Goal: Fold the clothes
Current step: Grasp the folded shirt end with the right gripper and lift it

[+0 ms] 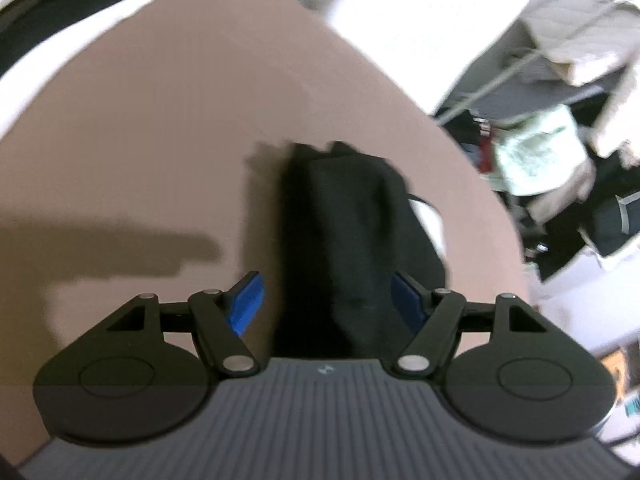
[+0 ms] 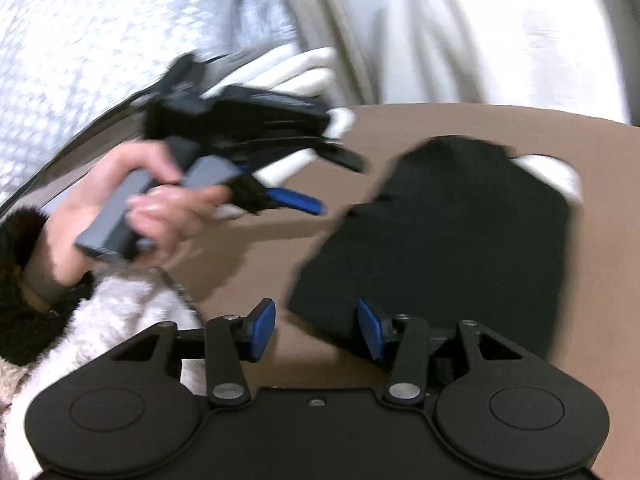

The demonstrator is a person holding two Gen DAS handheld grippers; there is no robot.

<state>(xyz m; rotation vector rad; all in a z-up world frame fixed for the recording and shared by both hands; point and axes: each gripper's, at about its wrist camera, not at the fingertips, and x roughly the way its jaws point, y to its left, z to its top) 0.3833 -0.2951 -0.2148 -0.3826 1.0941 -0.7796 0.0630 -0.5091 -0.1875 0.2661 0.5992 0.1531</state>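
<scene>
A folded black garment (image 1: 352,220) (image 2: 440,240) lies flat on the brown table (image 1: 140,140) (image 2: 600,280), and something white (image 2: 556,176) peeks out from under its far right corner. My left gripper (image 1: 326,300) is open and hovers short of the garment's near end, holding nothing. In the right wrist view a hand (image 2: 120,208) holds that gripper left of the garment, and one of its blue fingers (image 2: 300,200) points toward the cloth. My right gripper (image 2: 316,330) is open at the garment's near left corner. Its right pad overlaps the cloth edge and the jaws clamp nothing.
White quilted bedding (image 2: 80,40) lies beyond the table's far left edge. A fluffy white garment (image 2: 120,312) sits at the near left, under the person's wrist. A jumbled pile of clothes and bags (image 1: 540,152) lies off the table's right edge.
</scene>
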